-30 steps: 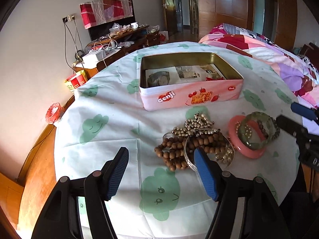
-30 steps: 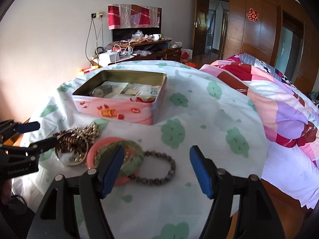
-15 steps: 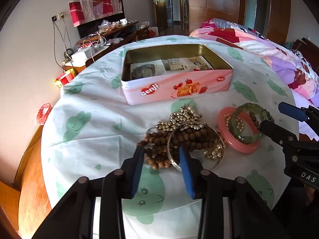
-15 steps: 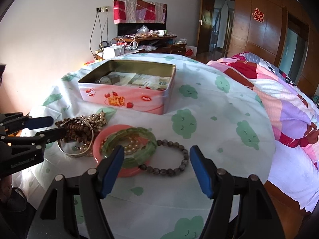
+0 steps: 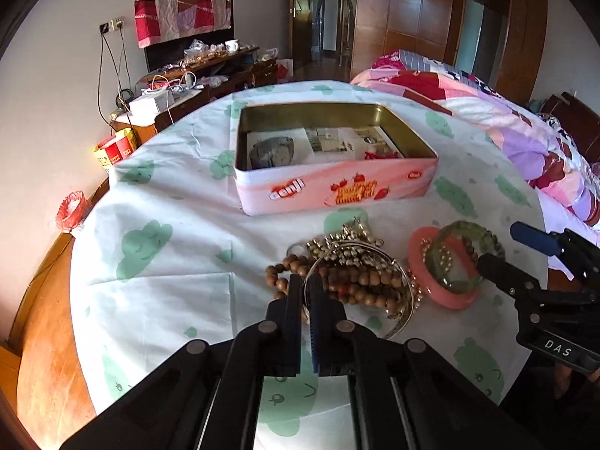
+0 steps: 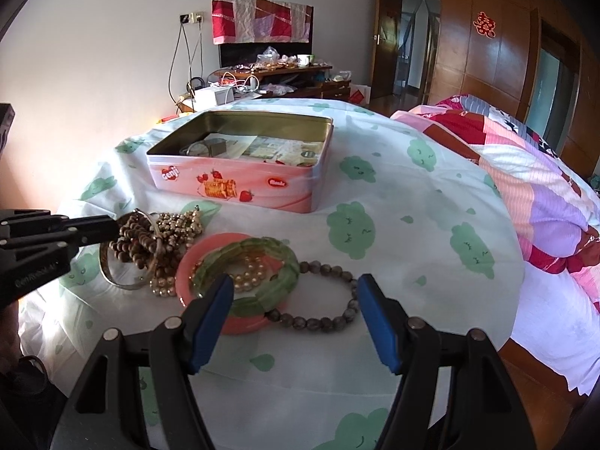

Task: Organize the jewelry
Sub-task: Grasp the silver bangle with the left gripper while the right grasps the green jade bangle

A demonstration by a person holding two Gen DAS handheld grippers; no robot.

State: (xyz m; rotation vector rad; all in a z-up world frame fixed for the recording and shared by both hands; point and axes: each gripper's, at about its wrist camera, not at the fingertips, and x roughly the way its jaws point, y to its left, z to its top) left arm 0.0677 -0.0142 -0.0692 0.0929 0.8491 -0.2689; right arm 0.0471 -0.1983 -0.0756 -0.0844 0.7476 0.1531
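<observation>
A: How is the left gripper [image 5: 305, 292] standing?

B: Its jaws have just been closing, and they are pinching the near rim of the silver bangle [image 5: 401, 313], which is ringing the brown wooden beads [image 5: 356, 281] and gold beads [image 5: 347, 242] in the heap.

A: And the right gripper [image 6: 294, 318]?

B: It is hanging wide and gripping nothing, hovering over the green bangle [image 6: 262, 258] that is leaning on the pink bangle [image 6: 210, 258].

A: Is either view showing something the other is hiding?

B: The right wrist view is showing a grey bead bracelet [image 6: 326, 300] beside the pink bangle; the left view is not showing it.

A: Where is the tin?

B: The pink biscuit tin [image 6: 240, 187] is sitting open behind the jewelry on the cloud-print tablecloth [image 6: 412, 232], its long side running across the left view.
</observation>
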